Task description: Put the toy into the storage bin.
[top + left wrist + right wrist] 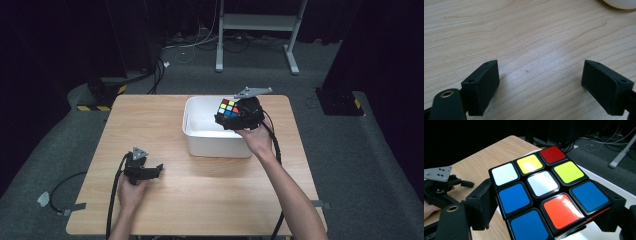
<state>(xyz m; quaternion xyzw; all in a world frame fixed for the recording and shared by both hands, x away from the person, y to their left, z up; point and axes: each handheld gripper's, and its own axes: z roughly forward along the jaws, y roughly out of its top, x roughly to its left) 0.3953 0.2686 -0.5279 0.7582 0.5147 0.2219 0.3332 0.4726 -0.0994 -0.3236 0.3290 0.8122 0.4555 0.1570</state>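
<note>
Nine coloured squares of one face of the puzzle cube [549,195] are seen in the right gripper view: white, yellow and red along the far row, blue, white and yellow-green across the middle, blue, orange and blue nearest the camera. The cube is pinched between the two black jaws of the right gripper [235,116], one pad pressed on each side of it. From the high view it is made out that the held cube hangs above the near right part of the white tub [200,137], clear of its floor, with the grey plate of the gripper just beyond it. A corner of the tub's rim is glimpsed beneath the cube in the right gripper view.

Well apart from the cube, to the near left of it, the left gripper [150,171] is held low over the wooden table [200,195]. Its jaws are shown spread wide in the left gripper view, with nothing but bare wood grain between them, and an edge of the tub at the top right.
</note>
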